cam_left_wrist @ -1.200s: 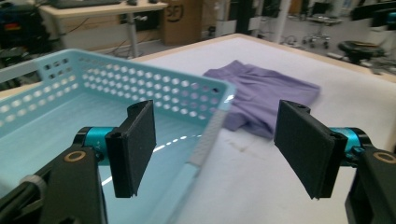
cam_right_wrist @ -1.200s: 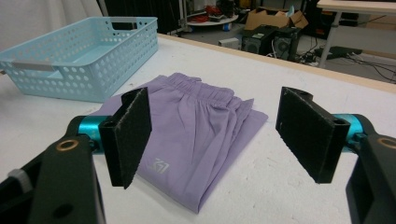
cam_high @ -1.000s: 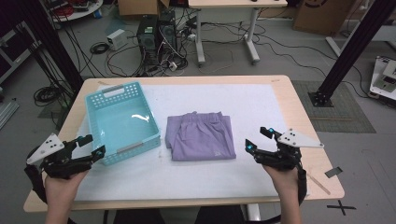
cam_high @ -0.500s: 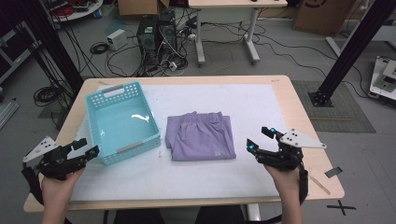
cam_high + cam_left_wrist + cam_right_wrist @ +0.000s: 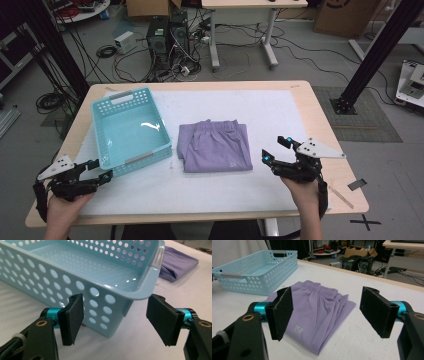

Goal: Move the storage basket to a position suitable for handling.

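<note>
A folded pair of purple shorts [image 5: 216,146] lies flat in the middle of the table; the elastic waistband faces away from me [image 5: 317,307]. A light blue perforated basket [image 5: 131,130] stands empty to their left. My left gripper [image 5: 99,171] hovers open just off the basket's near left corner [image 5: 136,293], nothing between its pads. My right gripper [image 5: 276,150] is open to the right of the shorts, jaws wide and pointing at them, holding nothing.
A white mat [image 5: 270,110] covers most of the wooden table [image 5: 325,125]. A flat wooden stick [image 5: 342,194] lies near the table's front right corner. Beyond the far edge stand computer towers [image 5: 167,32], cables and a desk frame [image 5: 240,30].
My left gripper has slid back toward the near left, away from the basket's front wall. The right gripper has barely shifted. Shorts and basket stay put.
</note>
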Action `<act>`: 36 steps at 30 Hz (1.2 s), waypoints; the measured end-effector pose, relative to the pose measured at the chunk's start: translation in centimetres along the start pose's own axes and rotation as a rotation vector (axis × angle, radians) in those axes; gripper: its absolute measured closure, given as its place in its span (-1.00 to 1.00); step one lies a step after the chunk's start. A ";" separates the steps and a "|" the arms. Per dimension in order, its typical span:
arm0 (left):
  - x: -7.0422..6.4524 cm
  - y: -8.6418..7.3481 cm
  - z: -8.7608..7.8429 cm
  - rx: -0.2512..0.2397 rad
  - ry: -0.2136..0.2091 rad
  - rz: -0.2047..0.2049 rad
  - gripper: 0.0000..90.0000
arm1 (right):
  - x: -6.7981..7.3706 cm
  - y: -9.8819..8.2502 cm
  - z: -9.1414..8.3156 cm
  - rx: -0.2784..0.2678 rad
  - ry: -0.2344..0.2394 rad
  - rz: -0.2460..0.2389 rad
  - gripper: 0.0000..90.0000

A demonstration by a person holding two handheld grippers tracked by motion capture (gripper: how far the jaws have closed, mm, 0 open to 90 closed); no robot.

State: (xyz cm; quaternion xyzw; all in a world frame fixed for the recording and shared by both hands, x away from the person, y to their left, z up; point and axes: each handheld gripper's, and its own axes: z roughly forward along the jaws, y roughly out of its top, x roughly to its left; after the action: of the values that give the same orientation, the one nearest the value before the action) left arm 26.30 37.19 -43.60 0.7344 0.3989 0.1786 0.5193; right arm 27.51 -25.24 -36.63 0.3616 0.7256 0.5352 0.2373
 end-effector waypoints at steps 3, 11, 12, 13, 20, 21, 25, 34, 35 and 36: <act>-0.2 0.4 0.4 -0.022 0.029 0.004 -0.38 | 0.0 0.0 0.0 0.001 0.001 0.004 -0.39; -1.1 0.9 1.0 -0.038 0.065 0.029 -0.37 | -0.1 -0.1 0.1 0.001 0.002 0.001 -0.39; -1.2 0.9 1.2 -0.041 0.068 0.035 -0.37 | 0.0 -0.1 0.1 0.002 0.001 0.003 -0.39; -1.2 0.9 1.2 -0.041 0.068 0.035 -0.37 | 0.0 -0.1 0.1 0.001 0.001 0.002 -0.39; -1.5 1.8 1.7 -0.123 0.044 -0.020 -0.32 | 0.0 -0.1 0.0 -0.002 0.000 0.003 -0.39; -1.5 1.9 1.7 -0.130 0.046 -0.025 -0.32 | 0.0 0.0 0.0 -0.003 0.001 0.005 -0.39; -1.7 2.8 2.3 -0.171 0.060 -0.060 -0.31 | 0.0 -0.1 0.1 -0.001 0.000 0.005 -0.39; -3.1 4.5 4.9 -0.206 0.092 -0.091 -0.28 | -0.1 -0.1 0.0 -0.005 -0.002 0.009 -0.39; -3.2 4.7 5.3 -0.210 0.092 -0.098 -0.27 | -0.2 -0.1 0.0 -0.006 -0.001 0.007 -0.39; -3.2 4.7 5.3 -0.210 0.092 -0.098 -0.27 | -0.1 -0.1 0.0 -0.006 -0.002 0.009 -0.39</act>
State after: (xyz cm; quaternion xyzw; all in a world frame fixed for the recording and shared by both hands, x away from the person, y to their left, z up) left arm 29.84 30.74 -40.96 0.6466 0.4368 0.2274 0.5826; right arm 27.59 -25.36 -36.73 0.3644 0.7220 0.5383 0.2368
